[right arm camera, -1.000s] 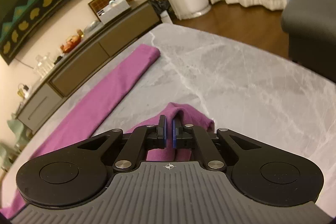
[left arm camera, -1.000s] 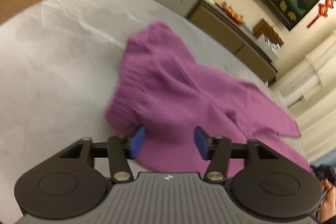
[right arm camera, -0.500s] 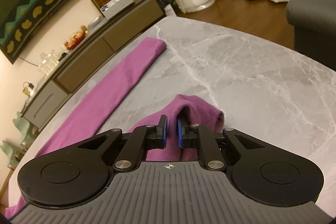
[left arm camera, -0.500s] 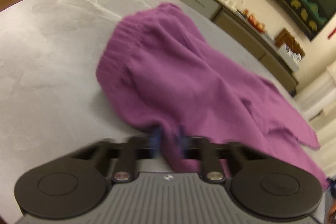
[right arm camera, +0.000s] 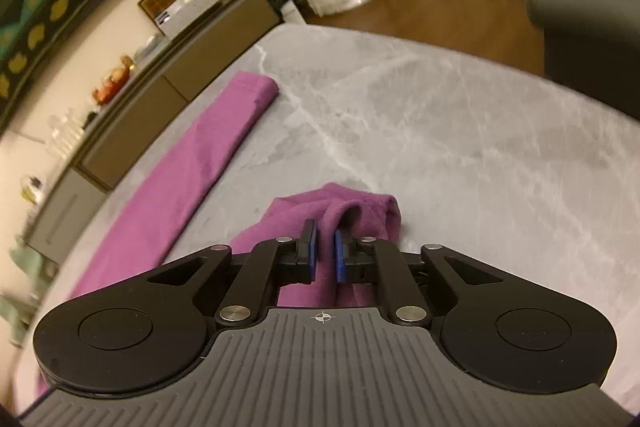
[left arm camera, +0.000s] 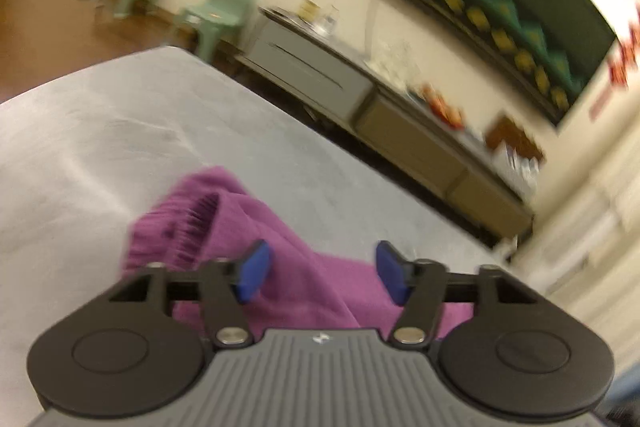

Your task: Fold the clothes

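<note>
On the grey marble-patterned table (right arm camera: 460, 131), the purple knit garment (right arm camera: 192, 163) lay partly spread, the right gripper (right arm camera: 324, 251) pinching a bunched end seemingly to carry a fold, while the left gripper (left arm camera: 318, 273) hovered spread over the ribbed end.

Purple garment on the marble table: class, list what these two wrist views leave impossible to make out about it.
- Left wrist view: motion blur smears the purple garment; the left gripper body hides its near part.
- Right wrist view: the right gripper covers the cloth below the pinched fold; the frame edge cuts the long strip.
- The garment's overall shape: never fully visible.
</note>
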`<state>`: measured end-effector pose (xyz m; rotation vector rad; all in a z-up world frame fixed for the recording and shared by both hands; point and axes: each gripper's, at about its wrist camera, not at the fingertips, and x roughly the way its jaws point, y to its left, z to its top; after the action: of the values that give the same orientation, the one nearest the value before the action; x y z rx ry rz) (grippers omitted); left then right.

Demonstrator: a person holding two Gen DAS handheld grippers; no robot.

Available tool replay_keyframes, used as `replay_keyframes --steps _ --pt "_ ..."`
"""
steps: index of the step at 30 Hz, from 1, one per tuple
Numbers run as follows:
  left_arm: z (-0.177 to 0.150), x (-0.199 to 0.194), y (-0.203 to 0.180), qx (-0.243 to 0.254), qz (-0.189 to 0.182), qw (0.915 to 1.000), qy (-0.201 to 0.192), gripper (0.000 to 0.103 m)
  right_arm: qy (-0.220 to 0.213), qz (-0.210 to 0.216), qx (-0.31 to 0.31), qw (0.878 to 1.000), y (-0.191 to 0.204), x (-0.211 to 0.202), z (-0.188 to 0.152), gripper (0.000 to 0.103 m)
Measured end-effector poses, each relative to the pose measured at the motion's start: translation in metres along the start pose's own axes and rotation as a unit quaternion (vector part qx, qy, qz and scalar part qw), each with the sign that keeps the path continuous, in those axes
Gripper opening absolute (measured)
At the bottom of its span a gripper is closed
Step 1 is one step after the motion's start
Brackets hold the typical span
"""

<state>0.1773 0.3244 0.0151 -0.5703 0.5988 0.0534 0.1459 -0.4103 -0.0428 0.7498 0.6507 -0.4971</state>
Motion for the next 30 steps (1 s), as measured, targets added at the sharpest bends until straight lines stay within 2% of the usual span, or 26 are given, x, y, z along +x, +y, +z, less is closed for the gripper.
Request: replay_keyframes --steps 2,6,9,11,15,16,17,19,20,21,23,25,27,30 --pt "-0.007 -0.023 0.014 -0.034 -0.006 0.9994 -0.006 0.061 0.002 0.002 -0.006 1.0 0.002 0.0 0.001 0.016" --pt "-0.044 -0.053 0.035 -0.072 -0.01 0.9972 0.019 0.063 0.007 0.011 -0.007 1.0 0.005 0.0 0.0 0.029" --pt "-0.074 -0.065 0.052 -0.116 -0.004 0.9927 0.032 0.063 0.009 0.018 -0.003 1.0 0.007 -0.002 -0.002 0.033" --pt "-0.078 -0.059 0.061 -0.135 -0.002 0.99 0.039 0.065 0.01 0.019 0.0 1.0 0.007 -0.003 -0.002 0.033" --pt "-0.069 -0.026 0.06 -0.13 -0.006 0.9894 0.064 0.068 0.015 0.018 0.0 1.0 0.007 -0.002 -0.004 0.034" --pt "-0.069 -0.017 0.059 -0.129 0.009 0.9889 0.072 0.068 0.016 0.017 0.0 1.0 0.007 -0.002 -0.004 0.034" --pt "-0.07 -0.009 0.059 -0.131 0.022 0.9881 0.078 0.063 0.016 0.017 0.001 1.0 0.006 -0.002 -0.005 0.034" --pt "-0.07 0.006 0.055 -0.126 0.038 0.9883 0.077 0.037 0.014 0.021 -0.002 1.0 0.006 -0.002 -0.004 0.034" --pt "-0.071 0.013 0.053 -0.114 0.043 0.9889 0.085 0.012 0.014 0.025 -0.008 1.0 0.007 -0.002 -0.003 0.029" --pt "-0.07 0.019 0.048 -0.093 0.048 0.9903 0.091 0.006 0.015 0.031 -0.018 0.999 0.009 -0.002 -0.003 0.007" --pt "-0.054 -0.005 0.046 -0.088 0.03 0.9946 0.048 0.005 0.002 0.052 -0.033 0.998 0.011 -0.011 -0.002 0.003" --pt "-0.037 -0.029 0.044 -0.083 0.011 0.9965 0.003 0.005 -0.036 0.073 -0.033 0.996 0.006 -0.042 -0.003 0.002" --pt "-0.024 -0.081 0.048 -0.093 -0.022 0.9948 -0.036 0.004 -0.075 0.094 -0.034 0.992 0.001 -0.073 -0.003 0.002" --pt "-0.021 -0.151 0.051 -0.074 -0.047 0.9929 -0.08 0.005 -0.133 0.126 -0.034 0.982 -0.006 -0.12 -0.004 0.002"
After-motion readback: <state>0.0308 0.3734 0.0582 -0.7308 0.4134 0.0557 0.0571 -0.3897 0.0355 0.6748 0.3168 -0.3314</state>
